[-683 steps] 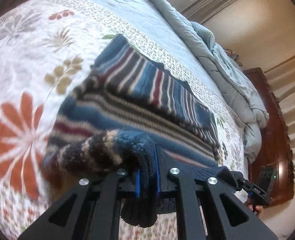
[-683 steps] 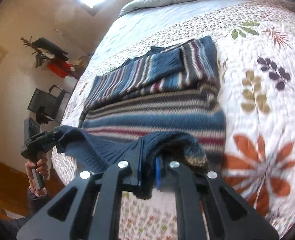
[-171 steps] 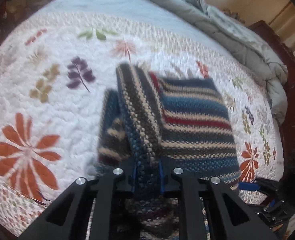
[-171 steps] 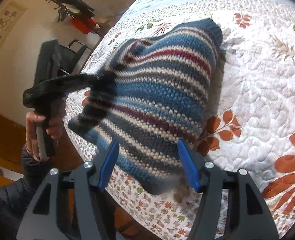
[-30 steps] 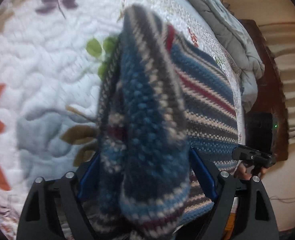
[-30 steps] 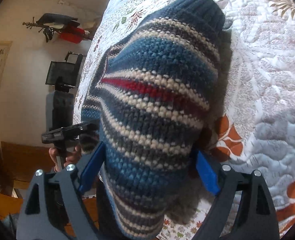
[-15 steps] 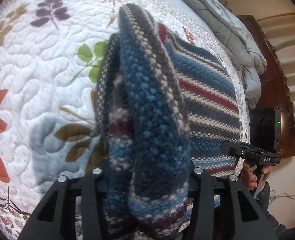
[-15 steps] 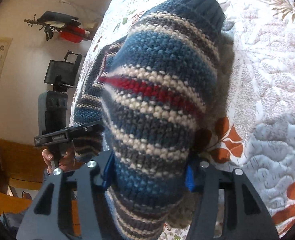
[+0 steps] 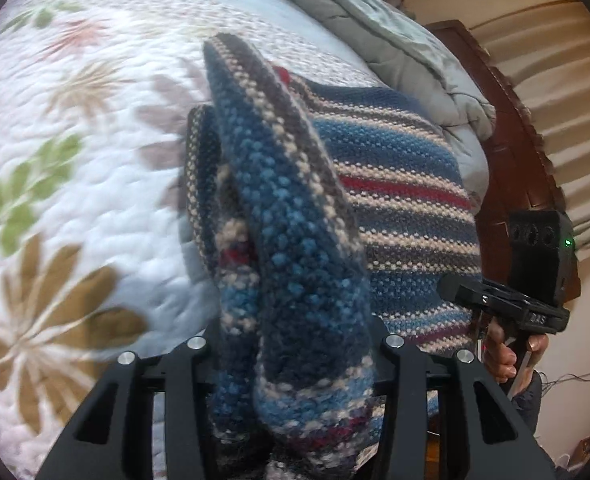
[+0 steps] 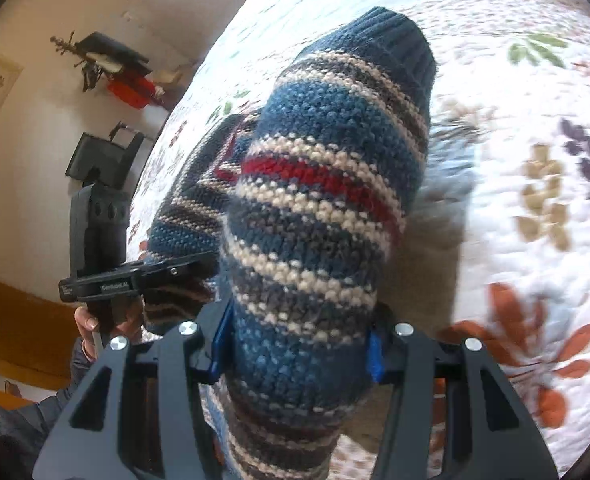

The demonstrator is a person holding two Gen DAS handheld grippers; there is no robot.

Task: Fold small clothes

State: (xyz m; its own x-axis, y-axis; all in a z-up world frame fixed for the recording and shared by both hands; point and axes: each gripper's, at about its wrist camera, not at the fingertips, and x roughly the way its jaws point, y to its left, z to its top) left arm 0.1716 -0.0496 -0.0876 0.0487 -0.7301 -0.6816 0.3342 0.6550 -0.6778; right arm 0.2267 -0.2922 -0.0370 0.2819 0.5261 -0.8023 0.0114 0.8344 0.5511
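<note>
Both jaws just closed on folded blue-red-cream striped knit sweater (image 9: pixel 295 264): left gripper (image 9: pixel 295 364) and right gripper (image 10: pixel 297 348) each clamped thick bundle end; bundle came up off floral quilted bedspread (image 9: pixel 75 200); folding looked done, likely relocation next
</note>
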